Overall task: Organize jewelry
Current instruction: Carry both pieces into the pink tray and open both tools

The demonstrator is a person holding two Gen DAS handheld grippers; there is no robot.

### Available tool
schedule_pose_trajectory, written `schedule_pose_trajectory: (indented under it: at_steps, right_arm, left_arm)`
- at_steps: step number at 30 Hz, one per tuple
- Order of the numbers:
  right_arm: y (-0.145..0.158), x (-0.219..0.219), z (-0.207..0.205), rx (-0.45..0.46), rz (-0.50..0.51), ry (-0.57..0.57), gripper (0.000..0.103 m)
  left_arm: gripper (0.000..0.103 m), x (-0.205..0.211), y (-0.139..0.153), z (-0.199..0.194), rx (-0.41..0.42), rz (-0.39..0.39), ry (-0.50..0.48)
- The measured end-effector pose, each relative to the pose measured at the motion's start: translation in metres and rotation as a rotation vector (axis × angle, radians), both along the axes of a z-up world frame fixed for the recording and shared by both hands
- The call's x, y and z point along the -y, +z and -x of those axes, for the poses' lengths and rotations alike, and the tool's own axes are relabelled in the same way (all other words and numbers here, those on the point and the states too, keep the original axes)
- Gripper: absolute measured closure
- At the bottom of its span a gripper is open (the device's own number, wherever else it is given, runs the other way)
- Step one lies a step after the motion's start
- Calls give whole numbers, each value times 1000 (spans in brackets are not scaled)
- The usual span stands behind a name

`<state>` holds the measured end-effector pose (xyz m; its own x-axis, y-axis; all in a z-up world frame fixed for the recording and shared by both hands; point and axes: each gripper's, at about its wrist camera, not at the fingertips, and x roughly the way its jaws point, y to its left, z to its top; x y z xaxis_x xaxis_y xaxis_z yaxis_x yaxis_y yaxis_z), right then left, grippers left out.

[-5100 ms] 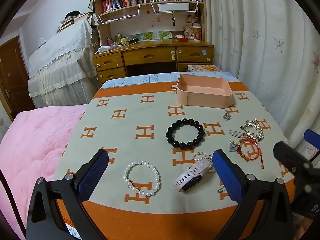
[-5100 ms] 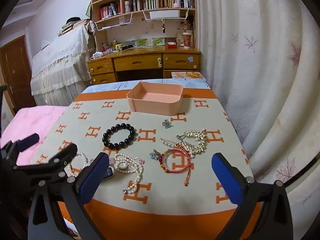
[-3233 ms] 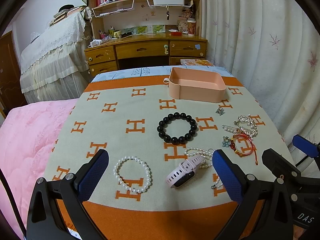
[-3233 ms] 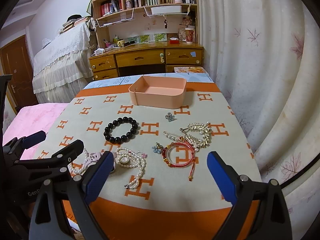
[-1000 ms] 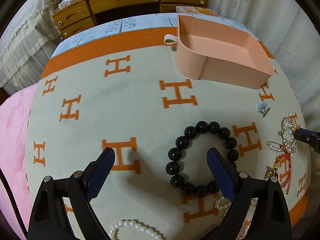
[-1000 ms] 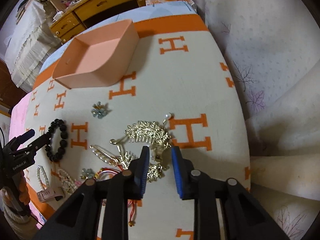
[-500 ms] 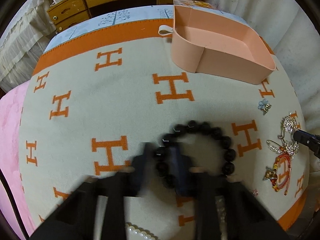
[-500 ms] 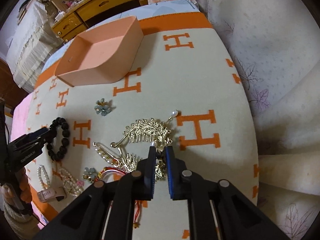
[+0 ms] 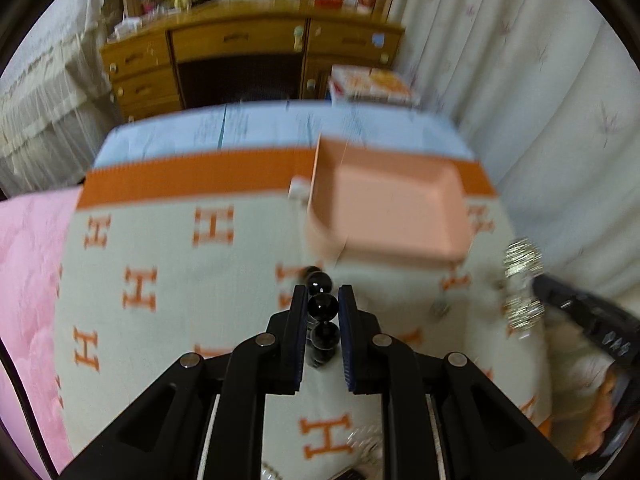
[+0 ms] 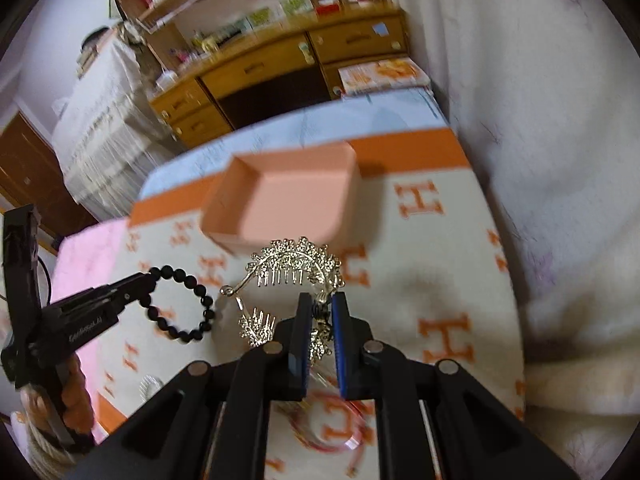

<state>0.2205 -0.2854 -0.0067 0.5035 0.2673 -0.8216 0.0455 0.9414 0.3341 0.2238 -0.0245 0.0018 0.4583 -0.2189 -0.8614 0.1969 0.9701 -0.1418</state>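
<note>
The left tongs (image 9: pixel 323 300) are clamped on the black bead bracelet (image 10: pixel 181 304), with a few beads pinched between the blue pads and the rest of the loop hanging free above the H-patterned blanket (image 9: pixel 168 280) on the bed. In the right wrist view the loop dangles from the tip, clear of the cloth. To do this well, I would carry it level until the whole loop hangs over the open floor of the pink tray (image 9: pixel 396 216), which sits toward the far edge of the blanket, nearer its right side, and only then let the pads part. A bead string swings, so a slow, steady approach should keep the low end from catching the tray's near wall.

The right tongs (image 10: pixel 320 308) grip the gold hair comb (image 10: pixel 296 264) by its lower end; its curved crown and teeth stick out ahead of the tips, and a thin hooked wire and a smaller toothed piece hang off to its left. It is held in the air just short of the tray's near rim. The grip looks narrow and off-centre, so the comb may pivot: keep it pinched firmly, lift it over the wall, and place it away from the bracelet, since teeth and beads tangle easily. With both pairs converging on one tray, it seems wiser to drop one piece at a time.
</note>
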Motion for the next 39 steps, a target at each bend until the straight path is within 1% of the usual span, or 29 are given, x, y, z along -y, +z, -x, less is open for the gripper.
schedule_pose_trajectory:
  at_steps: [2,5,9,11,14,16,19,21,22,23,24,26,29,30,31,32,33,34,35,36,37,38,39]
  right_arm:
    - [1,-7,-14,17,-8,-14,93]
    - [-5,-13,-39,29,-29,-46,93]
    - [-22,-14,-67,40,-66,-112,93]
    - [-29,-13,-75,59,-71,-137,93]
    - [-43,-15,-86,60,-52,-163,93]
    - [-53,-17,-90,42,-33,-157,93]
    - [-68,-21,-92,6,-2,-132,93]
    - [-74,-22,-91,-11,16,-113,92]
    - [-74,-23,-89,-13,26,-112,90]
    - [-74,-23,-88,-10,27,-104,90]
    - [-74,-24,-87,-11,27,-99,90]
    - [-72,-25,-86,-9,24,-89,89]
    - [-69,-29,-84,-16,44,-71,88]
    - [-68,-31,-84,-20,49,-64,87]
    - [-66,-32,-82,-21,50,-56,83]
    - [-63,-34,-80,-13,50,-49,76]
    - [-58,-35,-74,6,50,-46,71]
    - [-54,-36,-71,25,50,-45,60]
    - [-47,-36,-63,67,44,-44,54]
    - [-40,-35,-55,106,41,-43,51]
    - [-36,-36,-51,121,38,-34,44]
    - [-29,-36,-45,138,32,-20,38]
    - [-22,-37,-37,154,30,-13,37]
  left_arm:
    - [91,5,16,-14,47,7,13]
    - [91,12,39,-37,112,47,38]
    - [90,21,47,-65,151,124,36]
    - [90,29,40,-75,160,146,25]
    - [90,41,19,-84,160,133,17]
    - [90,47,-1,-88,151,108,16]
    - [90,51,-36,-91,84,60,9]
    - [90,51,-53,-89,50,10,9]
    - [90,50,-59,-87,43,-20,12]
    - [90,47,-63,-84,35,-50,20]
    - [90,44,-68,-80,21,-62,25]
    - [90,37,-69,-74,17,-39,10]
    - [89,32,-67,-64,-8,-27,13]
    - [86,30,-64,-62,-8,-17,9]
    - [79,29,-61,-59,-7,-4,6]
    - [74,27,-56,-55,-4,19,3]
    - [50,25,-52,-51,1,35,5]
    - [20,22,-46,-46,12,34,21]
    - [15,19,-38,-39,50,21,50]
    - [13,15,-31,-32,99,13,72]
    - [13,11,-21,-23,147,14,77]
    - [13,8,-16,-17,162,20,73]
    - [13,4,-10,-11,170,29,73]
